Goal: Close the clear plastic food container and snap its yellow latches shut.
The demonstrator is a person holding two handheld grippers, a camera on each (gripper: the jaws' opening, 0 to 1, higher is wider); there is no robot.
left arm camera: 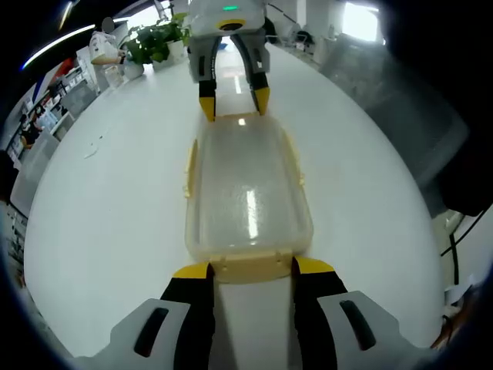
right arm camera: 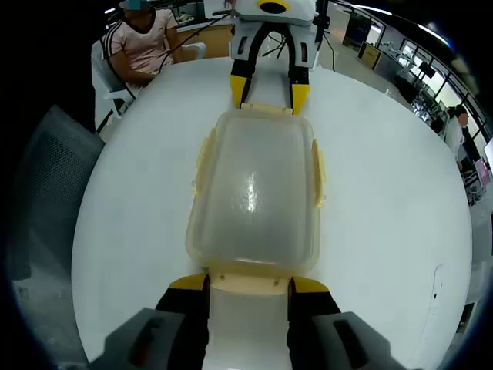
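**Container lidded, one gripper at each short end**

Container [left arm camera: 248, 196] lies mid-table [left arm camera: 115, 231], lid on. Left gripper [left arm camera: 253, 267] at one short end, jaws apart, tips straddling that end's latch [left arm camera: 250, 267]. Right gripper [right arm camera: 248, 283] at the opposite end, jaws apart around its latch [right arm camera: 248, 283]. Side latches [right arm camera: 318, 176] stick out from the container's long edges. Person in pink shirt [right arm camera: 142, 38] sits beyond the table.

Both hand-held grippers [left arm camera: 253, 267] [right arm camera: 248, 283] open, facing.
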